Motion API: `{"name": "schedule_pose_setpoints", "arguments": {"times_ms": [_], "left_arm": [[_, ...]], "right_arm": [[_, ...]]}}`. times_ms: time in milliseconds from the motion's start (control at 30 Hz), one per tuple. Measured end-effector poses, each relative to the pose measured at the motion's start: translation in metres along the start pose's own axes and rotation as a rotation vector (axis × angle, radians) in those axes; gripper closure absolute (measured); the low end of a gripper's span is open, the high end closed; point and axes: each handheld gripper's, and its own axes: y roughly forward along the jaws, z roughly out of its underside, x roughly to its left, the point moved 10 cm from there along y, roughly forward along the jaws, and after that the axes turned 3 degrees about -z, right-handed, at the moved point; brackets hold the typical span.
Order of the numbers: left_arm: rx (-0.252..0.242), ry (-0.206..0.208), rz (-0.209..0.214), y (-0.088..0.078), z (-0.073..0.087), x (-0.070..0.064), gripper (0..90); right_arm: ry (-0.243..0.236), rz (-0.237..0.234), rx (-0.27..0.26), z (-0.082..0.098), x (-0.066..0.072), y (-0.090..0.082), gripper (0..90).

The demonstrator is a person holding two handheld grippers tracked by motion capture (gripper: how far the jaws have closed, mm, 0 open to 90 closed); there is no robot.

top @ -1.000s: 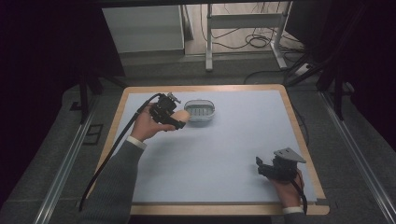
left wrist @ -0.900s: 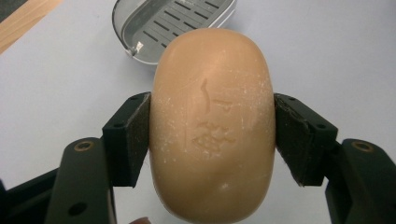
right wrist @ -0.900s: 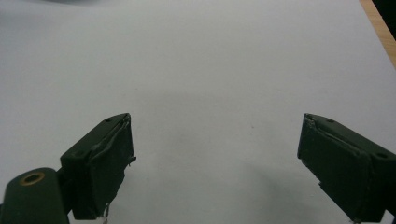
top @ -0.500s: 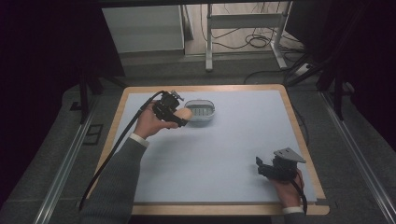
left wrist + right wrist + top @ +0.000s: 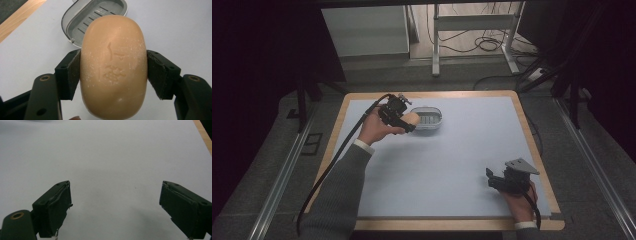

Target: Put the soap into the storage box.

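Tan soap (image 5: 113, 67) clenched in left tongs (image 5: 404, 121) | nudged nearer grey dish (image 5: 428, 119) | right tongs (image 5: 493, 179) released, unmoved

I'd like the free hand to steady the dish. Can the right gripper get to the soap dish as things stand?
Probably yes. The right gripper is open, and bare table lies between it and the soap dish. The left gripper with its soap crowds only the dish's left side.

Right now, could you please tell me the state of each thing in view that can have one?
Soap bar: clamped between the left gripper's jaws, held above the table.
Soap dish: empty, resting on the table.
Left gripper: shut on the soap bar.
Right gripper: open, holding nothing, low over the table.
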Motion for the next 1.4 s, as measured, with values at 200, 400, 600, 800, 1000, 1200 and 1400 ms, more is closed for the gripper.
{"name": "schedule_pose_setpoints", "arguments": {"times_ms": [200,400,600,800,1000,1200,1400], "left_arm": [[0.015,0.008,-0.001,0.004,-0.002,0.002,32.6],[0.013,0.013,-0.005,0.009,-0.008,0.004,32.7],[0.025,0.02,-0.002,0.016,-0.014,0.005,32.6],[0.02,0.022,-0.003,0.021,-0.025,0.008,32.6],[0.015,0.025,0.011,0.027,-0.033,0.007,32.6],[0.034,0.046,0.009,0.035,-0.041,0.008,32.6],[0.032,0.047,0.011,0.038,-0.048,0.008,32.7]], "right_arm": [[0.001,0.001,-0.001,0.0,0.0,0.0,10.9],[-0.001,0.0,0.001,0.0,0.0,0.0,10.9],[-0.002,0.004,0.0,0.0,0.0,0.0,10.9],[0.0,0.001,0.003,0.0,0.0,0.0,10.9],[0.005,-0.002,0.006,0.0,0.0,0.001,10.9],[0.005,-0.002,0.005,0.0,0.0,0.0,10.9],[0.007,-0.002,0.006,0.0,0.0,0.0,10.9]]}}
